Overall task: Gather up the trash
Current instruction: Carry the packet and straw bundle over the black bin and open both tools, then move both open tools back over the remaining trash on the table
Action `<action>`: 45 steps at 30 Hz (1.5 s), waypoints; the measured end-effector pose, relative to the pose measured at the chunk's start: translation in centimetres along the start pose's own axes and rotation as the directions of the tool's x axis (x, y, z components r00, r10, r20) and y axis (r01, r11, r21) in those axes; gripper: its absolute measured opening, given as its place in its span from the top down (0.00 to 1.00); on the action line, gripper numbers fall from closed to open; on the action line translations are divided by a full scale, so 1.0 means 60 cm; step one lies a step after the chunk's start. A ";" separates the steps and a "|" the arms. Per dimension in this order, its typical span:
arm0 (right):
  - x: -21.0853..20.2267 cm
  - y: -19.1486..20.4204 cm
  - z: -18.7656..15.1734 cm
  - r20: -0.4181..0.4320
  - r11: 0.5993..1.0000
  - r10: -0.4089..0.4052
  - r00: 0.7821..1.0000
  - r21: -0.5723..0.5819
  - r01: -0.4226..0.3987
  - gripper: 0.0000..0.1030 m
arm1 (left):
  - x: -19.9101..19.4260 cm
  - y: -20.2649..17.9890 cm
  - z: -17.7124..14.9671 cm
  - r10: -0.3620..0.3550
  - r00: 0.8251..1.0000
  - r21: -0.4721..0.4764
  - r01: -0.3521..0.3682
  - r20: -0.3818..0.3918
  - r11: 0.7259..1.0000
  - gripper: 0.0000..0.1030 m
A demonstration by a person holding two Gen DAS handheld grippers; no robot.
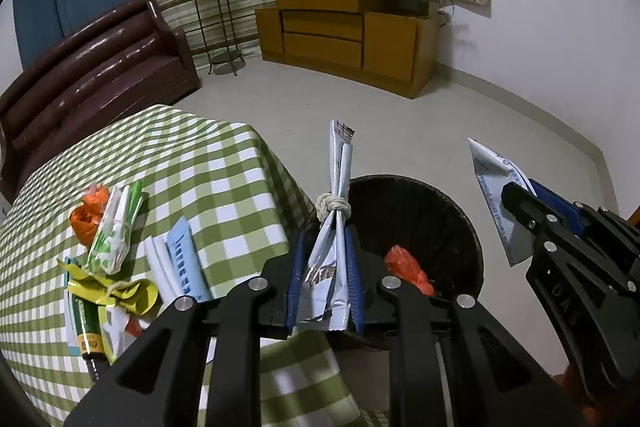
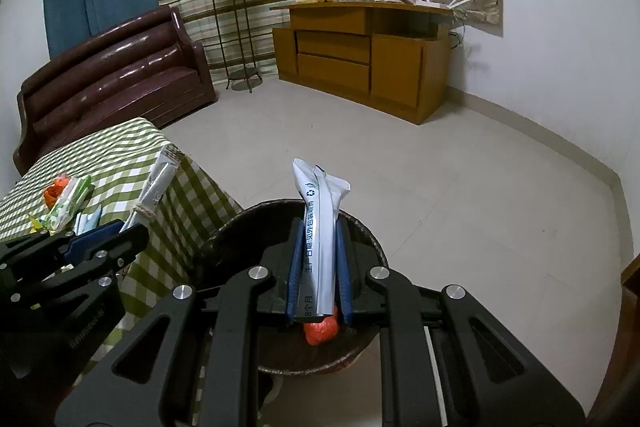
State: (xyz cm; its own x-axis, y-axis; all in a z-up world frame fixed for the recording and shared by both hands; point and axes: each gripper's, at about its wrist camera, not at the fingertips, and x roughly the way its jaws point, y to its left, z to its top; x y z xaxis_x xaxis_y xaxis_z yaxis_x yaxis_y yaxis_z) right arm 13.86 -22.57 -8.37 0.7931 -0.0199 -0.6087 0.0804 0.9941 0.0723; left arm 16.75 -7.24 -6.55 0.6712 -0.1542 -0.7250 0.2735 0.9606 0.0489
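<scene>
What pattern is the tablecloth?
Green and white checks on the tablecloth, clearest in the left wrist view.

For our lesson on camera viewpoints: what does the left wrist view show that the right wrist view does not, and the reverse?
Only the left wrist view shows the yellow wrapper and the green tube at the near edge of the checked table.

Only the right wrist view shows the printed front of the white sachet in the right gripper.

Both show the black bin holding an orange bag, and the left gripper clamping a string-tied wrapper.
</scene>
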 end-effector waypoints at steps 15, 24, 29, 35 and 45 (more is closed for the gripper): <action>0.026 -0.018 0.000 -0.019 0.999 0.011 1.000 0.035 -0.010 0.70 | 0.016 -0.010 0.013 0.014 1.000 -0.004 -0.014 -0.025 1.000 0.57; 0.011 -0.024 -0.006 -0.024 0.999 -0.007 1.000 0.048 0.008 0.69 | 0.005 -0.005 0.010 0.016 1.000 -0.027 -0.016 -0.012 0.999 0.54; -0.001 -0.018 -0.012 -0.031 0.999 -0.012 0.999 0.049 0.013 0.68 | -0.016 0.006 0.004 0.017 1.000 -0.032 -0.016 0.008 0.999 0.51; -0.023 -0.001 -0.022 -0.037 0.999 -0.006 0.999 0.044 0.007 0.62 | -0.050 0.036 -0.007 0.021 0.999 -0.057 -0.020 0.027 0.998 0.50; -0.058 0.071 -0.027 -0.029 0.999 0.051 0.998 -0.004 -0.051 0.61 | -0.113 0.124 -0.053 0.091 0.995 -0.125 -0.085 0.045 0.989 0.46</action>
State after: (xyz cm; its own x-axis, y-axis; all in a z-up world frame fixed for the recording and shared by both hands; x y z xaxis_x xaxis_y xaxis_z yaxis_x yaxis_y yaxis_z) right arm 10.47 -18.09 -7.21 0.7785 0.0334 -0.6268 0.0376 0.9943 0.0997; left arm 12.00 1.69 -3.45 0.7239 -0.0765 -0.6856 0.1277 0.9915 0.0243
